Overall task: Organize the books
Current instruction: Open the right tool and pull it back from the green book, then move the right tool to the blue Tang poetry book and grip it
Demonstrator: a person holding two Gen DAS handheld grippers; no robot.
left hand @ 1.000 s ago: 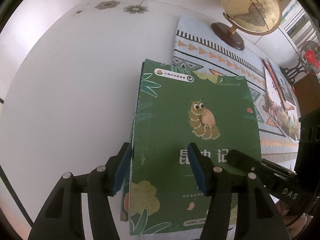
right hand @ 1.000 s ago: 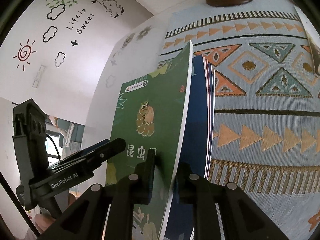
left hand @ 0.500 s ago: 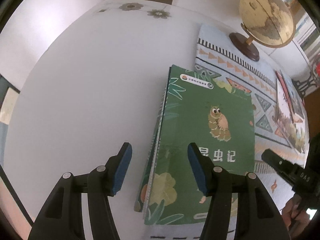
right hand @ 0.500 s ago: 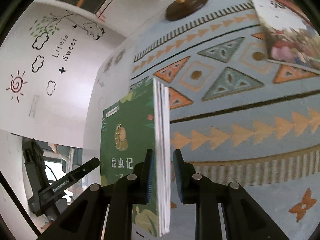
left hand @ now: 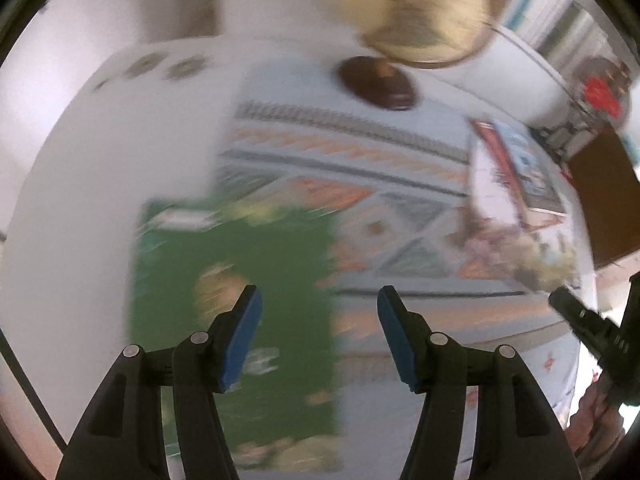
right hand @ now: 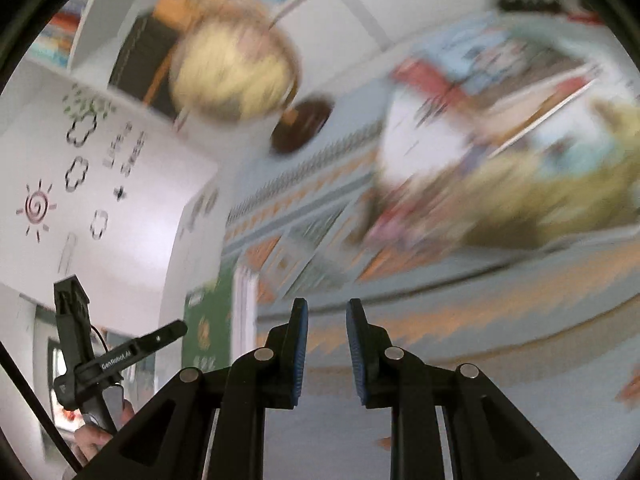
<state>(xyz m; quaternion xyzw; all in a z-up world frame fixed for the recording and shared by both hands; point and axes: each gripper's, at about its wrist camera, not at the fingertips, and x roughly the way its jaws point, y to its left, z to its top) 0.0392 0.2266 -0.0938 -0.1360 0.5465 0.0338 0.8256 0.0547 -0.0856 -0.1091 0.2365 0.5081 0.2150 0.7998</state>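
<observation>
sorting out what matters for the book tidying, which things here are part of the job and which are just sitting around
Part of the job:
- green book, lying flat at the edge of the patterned mat
- loose books overlapping at the mat's far right

Just lying about:
- globe on its dark base
- patterned mat
- red ornament, too blurred to identify

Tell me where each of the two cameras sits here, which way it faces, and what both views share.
Left wrist: rides the left gripper, angled steeply down at the green book lying flat on the patterned mat; own open fingers show, with the right gripper at the frame's right.
Right wrist: rides the right gripper, looking across the mat at the books ahead; own fingers, nothing between them.
Shared: green book, mat, globe, blurred.
</observation>
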